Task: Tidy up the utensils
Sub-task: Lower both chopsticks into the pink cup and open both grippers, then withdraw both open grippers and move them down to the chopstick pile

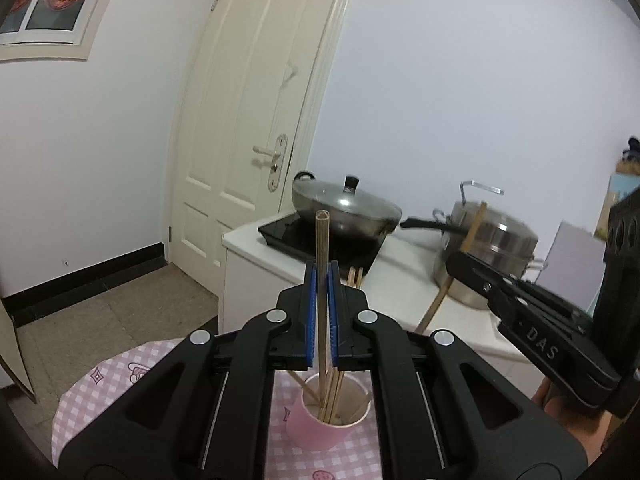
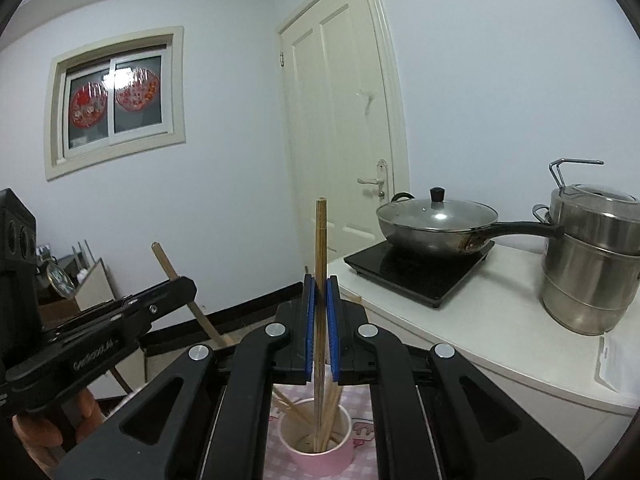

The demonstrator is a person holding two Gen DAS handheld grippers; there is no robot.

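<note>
The left gripper [image 1: 322, 280] pinches one thin wooden chopstick [image 1: 321, 248] upright over the pink round cup [image 1: 320, 428]. The right gripper [image 2: 320, 292] pinches another wooden chopstick [image 2: 320, 240] above this cup, which holds several more.

"DAS" on right gripper [image 1: 464, 266]

Left hand-held gripper [image 1: 321, 280] and right hand-held gripper [image 2: 321, 292] both point forward and slightly downward, side by side, blue pads [image 1: 311, 312] nearly closed, each clamping an upright chopstick [image 1: 321, 264]; a bare hand [image 2: 48, 424] grips one handle.
</note>
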